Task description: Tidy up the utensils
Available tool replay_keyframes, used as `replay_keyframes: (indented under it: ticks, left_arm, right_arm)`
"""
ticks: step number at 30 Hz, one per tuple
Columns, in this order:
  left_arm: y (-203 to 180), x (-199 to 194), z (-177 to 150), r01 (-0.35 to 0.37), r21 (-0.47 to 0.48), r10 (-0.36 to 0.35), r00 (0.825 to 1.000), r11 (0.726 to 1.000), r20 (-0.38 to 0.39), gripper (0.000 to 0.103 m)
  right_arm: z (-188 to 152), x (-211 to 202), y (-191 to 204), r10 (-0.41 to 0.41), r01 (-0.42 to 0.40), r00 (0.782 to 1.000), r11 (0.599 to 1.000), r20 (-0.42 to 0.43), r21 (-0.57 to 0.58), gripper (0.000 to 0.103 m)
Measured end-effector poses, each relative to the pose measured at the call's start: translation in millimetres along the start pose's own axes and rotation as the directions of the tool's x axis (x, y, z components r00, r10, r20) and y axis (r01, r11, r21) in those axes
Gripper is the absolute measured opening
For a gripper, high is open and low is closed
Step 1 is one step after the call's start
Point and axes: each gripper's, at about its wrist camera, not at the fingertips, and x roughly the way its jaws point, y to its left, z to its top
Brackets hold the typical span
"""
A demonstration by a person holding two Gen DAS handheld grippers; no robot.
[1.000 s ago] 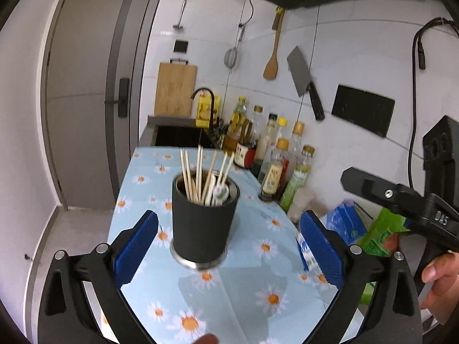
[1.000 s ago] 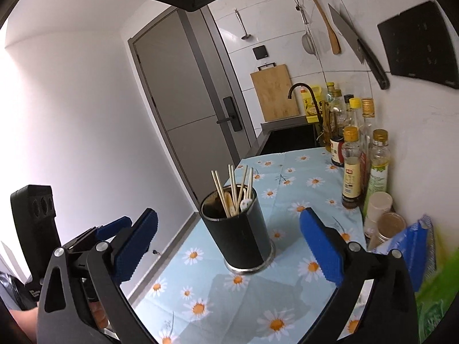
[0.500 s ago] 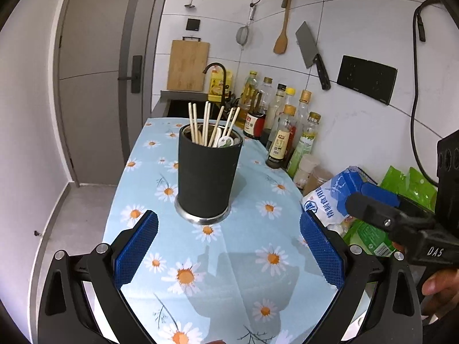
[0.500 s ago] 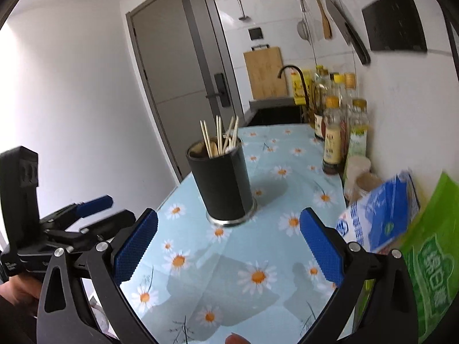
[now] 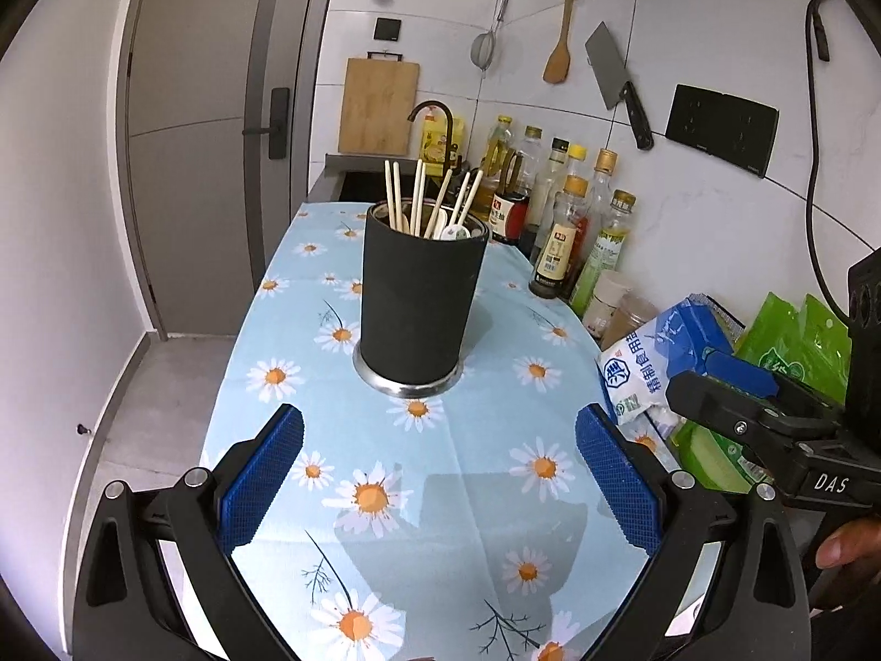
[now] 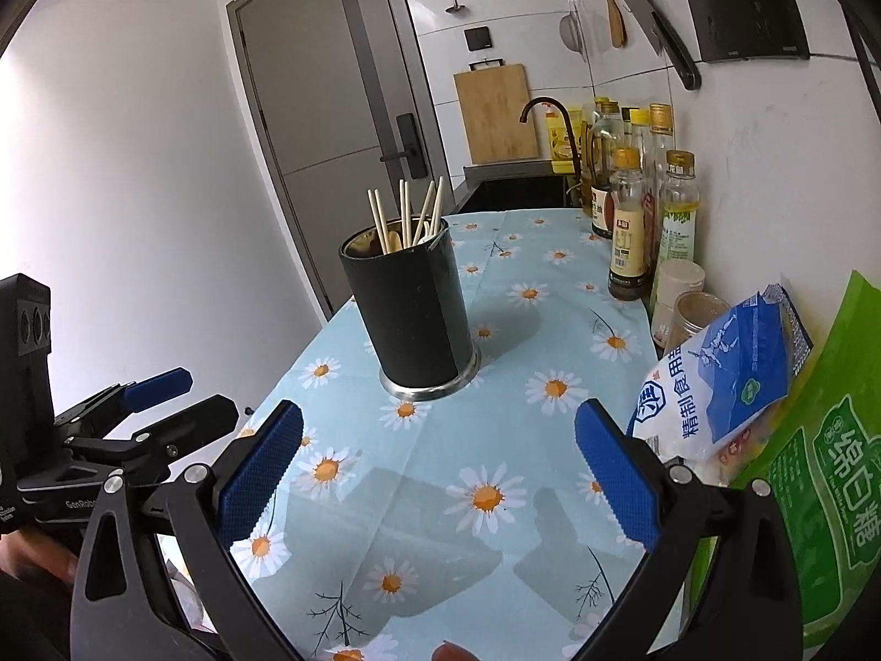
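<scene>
Altogether one holder (image 5: 421,303), six chopsticks (image 5: 419,198)

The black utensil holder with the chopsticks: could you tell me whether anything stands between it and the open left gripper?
Nothing visible does. Between the left gripper and the black utensil holder lies only bare daisy tablecloth. The salt bag and bottles stand off to the right, by the wall.

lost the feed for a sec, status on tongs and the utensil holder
Both tongs open, empty. Utensil holder upright on daisy cloth, chopsticks inside, untouched. Nothing between tongs and holder.
</scene>
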Motion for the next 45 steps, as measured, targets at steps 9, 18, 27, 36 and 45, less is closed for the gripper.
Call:
replay_keyframes:
  ticks: [9,18,27,36,45]
  left_arm:
    - [1,6,-3,0.009,-0.012,-0.010,0.999,1.000,-0.042,0.096]
    - [-2,8,-5,0.006,0.004,-0.006,0.999,1.000,-0.052,0.096]
    - [-3,9,-4,0.012,0.009,-0.011,0.998,1.000,-0.057,0.096]
    - [-4,6,-4,0.016,0.030,-0.015,0.998,0.999,-0.062,0.096]
    - [-2,6,-3,0.012,0.020,-0.011,0.998,1.000,-0.061,0.096]
  right_arm:
    - [-2,4,2,-0.002,0.002,1.000,1.000,-0.021,-0.005,0.098]
    - [-5,9,1,0.002,-0.002,0.999,1.000,-0.042,0.002,0.098]
    - [-4,11,1,-0.018,0.017,0.998,1.000,-0.055,-0.005,0.098]
    - [-1,13,-1,-0.012,0.011,0.998,1.000,-0.066,-0.004,0.098]
    - [-5,16,-4,-0.014,0.014,0.998,1.000,-0.069,0.004,0.098]
